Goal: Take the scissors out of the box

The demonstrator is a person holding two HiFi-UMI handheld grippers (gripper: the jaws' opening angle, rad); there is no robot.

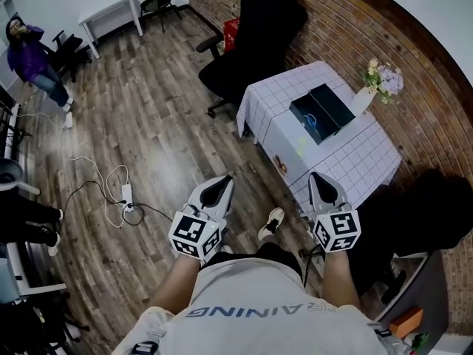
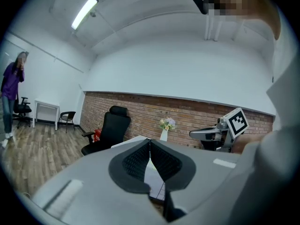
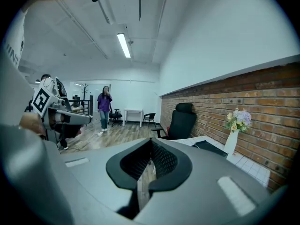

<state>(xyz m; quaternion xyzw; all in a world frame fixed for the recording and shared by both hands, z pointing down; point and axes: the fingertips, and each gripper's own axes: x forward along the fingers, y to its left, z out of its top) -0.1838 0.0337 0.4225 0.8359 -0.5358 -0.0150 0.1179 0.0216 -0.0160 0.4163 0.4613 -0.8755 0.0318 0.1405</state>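
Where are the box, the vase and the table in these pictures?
box (image 1: pixel 335 101): head view, on its dark right half.
vase (image 1: pixel 362 100): head view, on its white body.
table (image 1: pixel 355 157): head view, on a bare stretch of its checked cloth.

**A:** What carries the things?

**B:** A small bench (image 1: pixel 355 157), draped on every side in a white cloth (image 1: pixel 292 135) with a thin grid of lines. It stands on a wooden floor (image 1: pixel 148 124), close to a brick wall.

**A:** And what lies on it?

**B:** A dark box (image 1: pixel 323 112), lying open with its two halves side by side. Near it, at the edge toward the wall, a white vase (image 1: pixel 362 100) stands upright with pale flowers (image 1: pixel 383 78).

**A:** Do they touch?

**B:** I cannot tell.
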